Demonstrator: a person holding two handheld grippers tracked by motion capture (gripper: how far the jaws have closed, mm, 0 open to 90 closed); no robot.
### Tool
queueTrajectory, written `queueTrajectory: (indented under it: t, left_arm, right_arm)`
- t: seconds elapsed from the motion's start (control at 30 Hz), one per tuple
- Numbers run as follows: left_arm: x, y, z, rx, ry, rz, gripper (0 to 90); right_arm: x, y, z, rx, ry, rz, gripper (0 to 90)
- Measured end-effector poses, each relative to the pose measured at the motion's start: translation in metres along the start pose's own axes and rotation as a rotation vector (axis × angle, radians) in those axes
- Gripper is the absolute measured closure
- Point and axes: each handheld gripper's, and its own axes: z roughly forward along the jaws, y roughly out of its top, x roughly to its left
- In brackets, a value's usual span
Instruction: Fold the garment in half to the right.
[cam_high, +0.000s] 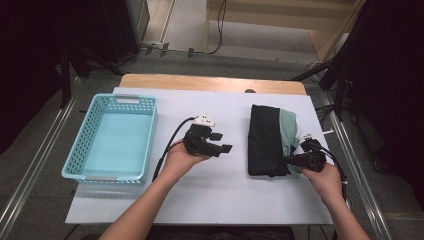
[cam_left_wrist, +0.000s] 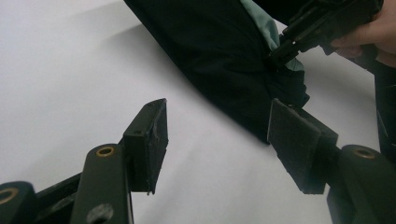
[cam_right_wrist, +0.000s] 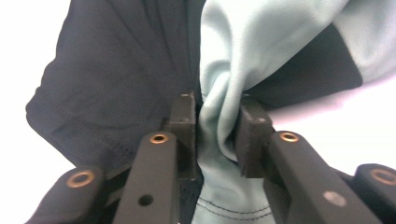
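My right gripper (cam_high: 292, 161) pinches the folded garment (cam_high: 267, 140) at its near right corner. In the right gripper view, my pads (cam_right_wrist: 187, 130) press from both sides on a bunched fold of its pale green lining (cam_right_wrist: 224, 121), and the fabric puckers between them. The black outer cloth (cam_right_wrist: 116, 84) spreads away to the left of that pinch, and more green cloth rises above it.

The garment lies flat on the white sheet (cam_high: 210, 195), on the right half of the table, well apart from the basket (cam_high: 112, 137). It is mostly black, with a green strip showing along its right edge.

My left gripper (cam_high: 220, 142) hovers mid-table, between the basket and the garment, pointing toward the garment. Its jaws stand partly open with nothing between them. In the left gripper view I see bare white sheet between the two pads (cam_left_wrist: 156, 140), and the garment's near black edge (cam_left_wrist: 224, 60) lies just beyond the right pad. Farther off there, the right gripper (cam_left_wrist: 282, 49) bites the green edge.

The basket is light blue, with perforated walls, and sits at the sheet's left edge.
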Motion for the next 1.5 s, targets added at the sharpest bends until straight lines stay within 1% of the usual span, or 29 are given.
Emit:
queueTrajectory:
  t: [0.03, 0.1, 0.13, 0.2, 0.3, 0.37, 0.4, 0.43, 0.6, 0.73, 0.9, 1.0, 1.1, 1.17, 1.3, 1.4, 1.47, 1.5]
  left_arm:
    - [0.0, 0.0, 0.0, 0.001, 0.002, 0.0, 38.9]
    - [0.0, 0.0, 0.0, 0.004, 0.005, -0.001, 39.0]
    - [0.001, 0.0, 0.0, 0.005, 0.005, -0.005, 38.9]
    - [0.001, 0.0, 0.0, 0.008, 0.007, -0.006, 38.9]
    - [0.003, 0.0, 0.0, 0.015, 0.014, -0.013, 38.9]
    - [0.003, 0.0, -0.001, 0.014, 0.018, -0.014, 38.9]
    - [0.003, 0.0, -0.001, 0.013, 0.022, -0.015, 38.9]
    - [0.003, 0.0, -0.001, 0.011, 0.021, -0.017, 38.9]
    - [0.004, 0.0, 0.0, 0.013, 0.029, -0.027, 38.9]
    - [0.004, 0.001, 0.001, 0.009, 0.029, -0.038, 38.9]
    - [0.005, 0.001, 0.003, 0.012, 0.032, -0.047, 38.8]
    - [0.006, 0.001, 0.004, 0.019, 0.038, -0.05, 38.9]
    - [0.006, 0.001, 0.006, 0.015, 0.035, -0.059, 38.7]
    - [0.006, 0.001, 0.007, 0.018, 0.041, -0.058, 38.6]
    - [0.006, 0.003, 0.01, 0.018, 0.038, -0.052, 38.5]
    - [0.007, 0.007, 0.015, 0.023, 0.032, -0.053, 38.5]
    - [0.008, 0.009, 0.019, 0.027, 0.025, -0.061, 38.5]
    - [0.008, 0.009, 0.021, 0.031, 0.024, -0.063, 38.5]
  right_arm:
    - [0.0, 0.0, -0.001, 0.005, 0.0, 0.0, 66.8]
    - [-0.002, -0.002, -0.004, -0.001, 0.005, -0.005, 59.2]
    - [-0.002, -0.003, -0.006, -0.003, 0.011, 0.003, 55.1]
    - [-0.002, -0.006, -0.011, -0.028, 0.017, 0.001, 47.6]
    - [0.0, -0.012, -0.018, -0.066, 0.005, -0.027, 38.3]
    - [0.001, -0.014, -0.021, -0.078, -0.001, -0.03, 36.0]
    - [0.001, -0.015, -0.022, -0.087, 0.001, -0.041, 34.8]
    - [0.002, -0.016, -0.024, -0.092, -0.007, -0.05, 33.9]
    - [0.007, -0.019, -0.027, -0.109, -0.019, -0.084, 32.9]
    - [0.008, -0.02, -0.026, -0.115, -0.022, -0.098, 32.4]
    - [0.006, -0.02, -0.026, -0.13, -0.004, -0.087, 31.8]
    - [0.006, -0.02, -0.026, -0.134, 0.0, -0.089, 31.0]
    - [0.006, -0.019, -0.025, -0.14, -0.001, -0.091, 30.2]
    - [0.006, -0.019, -0.026, -0.142, -0.006, -0.087, 30.6]
    - [0.007, -0.021, -0.026, -0.146, -0.016, -0.091, 30.9]
    - [0.007, -0.023, -0.027, -0.158, -0.016, -0.088, 30.9]
    - [0.006, -0.026, -0.027, -0.161, -0.017, -0.102, 30.9]
    - [0.006, -0.026, -0.027, -0.165, -0.018, -0.101, 30.8]
